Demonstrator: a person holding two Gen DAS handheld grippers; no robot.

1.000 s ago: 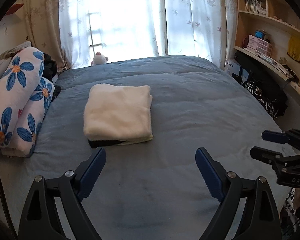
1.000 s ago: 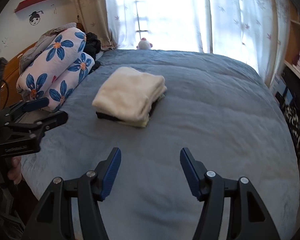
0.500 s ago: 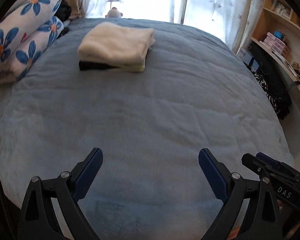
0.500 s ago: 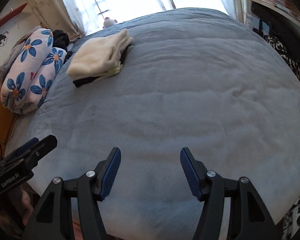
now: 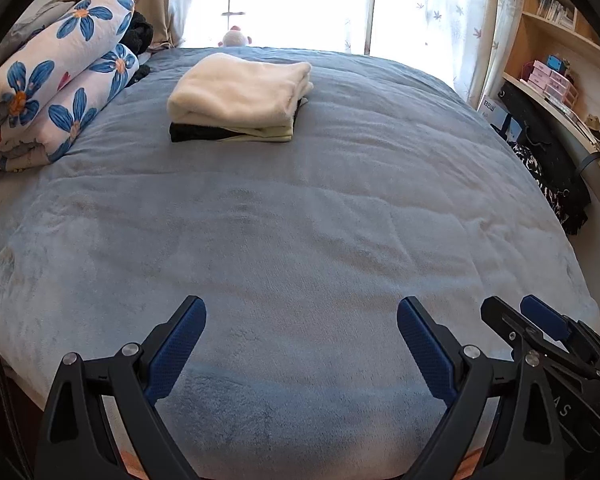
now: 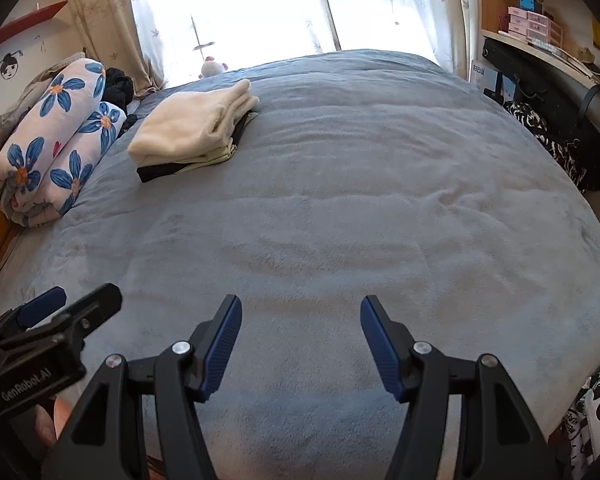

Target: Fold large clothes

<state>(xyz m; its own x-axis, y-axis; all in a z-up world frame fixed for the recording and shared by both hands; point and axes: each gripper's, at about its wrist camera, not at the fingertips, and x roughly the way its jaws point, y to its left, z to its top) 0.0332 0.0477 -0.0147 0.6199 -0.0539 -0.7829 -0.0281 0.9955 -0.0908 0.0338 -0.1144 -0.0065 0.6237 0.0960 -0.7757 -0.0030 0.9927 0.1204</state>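
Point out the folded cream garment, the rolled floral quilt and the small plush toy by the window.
folded cream garment (image 5: 240, 88): left wrist view, middle of its top face.
rolled floral quilt (image 5: 56, 88): left wrist view, side of the roll.
small plush toy (image 6: 213, 67): right wrist view, its pale body.

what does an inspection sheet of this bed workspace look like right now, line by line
surface: blue blanket spread over the bed, near part bare
job's things: cream folded garment stacked on a dark folded garment, far left of the bed
clutter: floral rolled quilt at the left edge; plush toy by the window
grippers: left gripper open, nothing between the jaws; right gripper open, nothing between the jaws
cables: nothing seen
surroundings: curtains over a bright window, shelves on the right
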